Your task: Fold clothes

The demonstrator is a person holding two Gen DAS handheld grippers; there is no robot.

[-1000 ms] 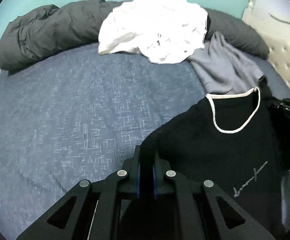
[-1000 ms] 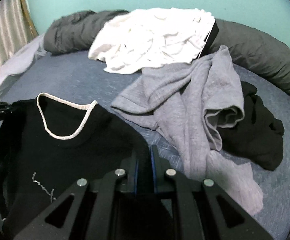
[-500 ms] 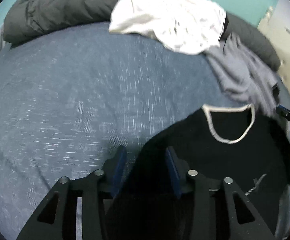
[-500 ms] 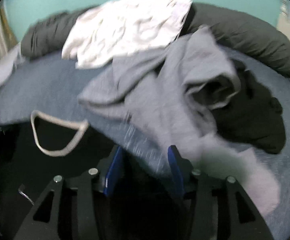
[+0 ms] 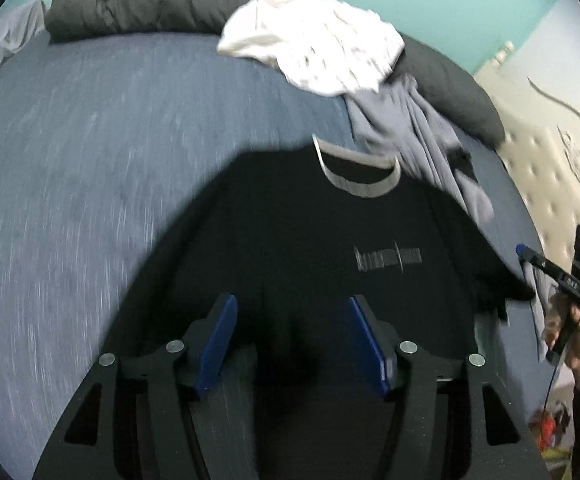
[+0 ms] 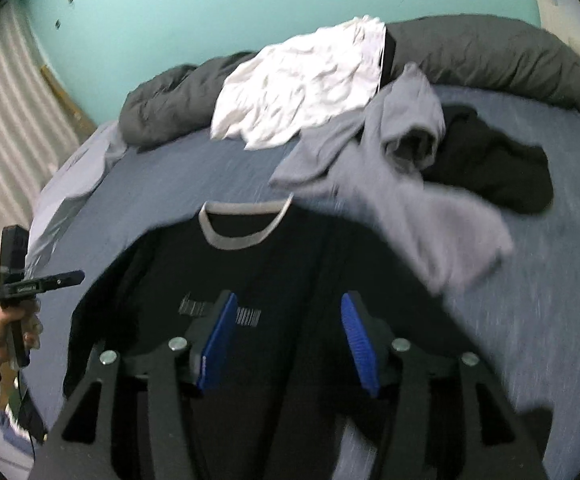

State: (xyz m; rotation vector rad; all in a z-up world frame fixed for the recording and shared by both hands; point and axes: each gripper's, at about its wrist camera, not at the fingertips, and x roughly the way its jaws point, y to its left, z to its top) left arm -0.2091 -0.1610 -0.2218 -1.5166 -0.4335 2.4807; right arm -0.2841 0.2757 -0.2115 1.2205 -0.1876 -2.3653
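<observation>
Blue bed sheet carries the black T-shirt spread flat, front up, pale collar at the far end, near the middle and ready for a first fold; the unfolded pile of white garment, grey top and a dark item lies far right, against the grey duvet. Left gripper and right gripper hover over the near part of the shirt, jaws just opened and spread, nothing pinched. Chest print on the shirt is blurred, unreadable.
</observation>
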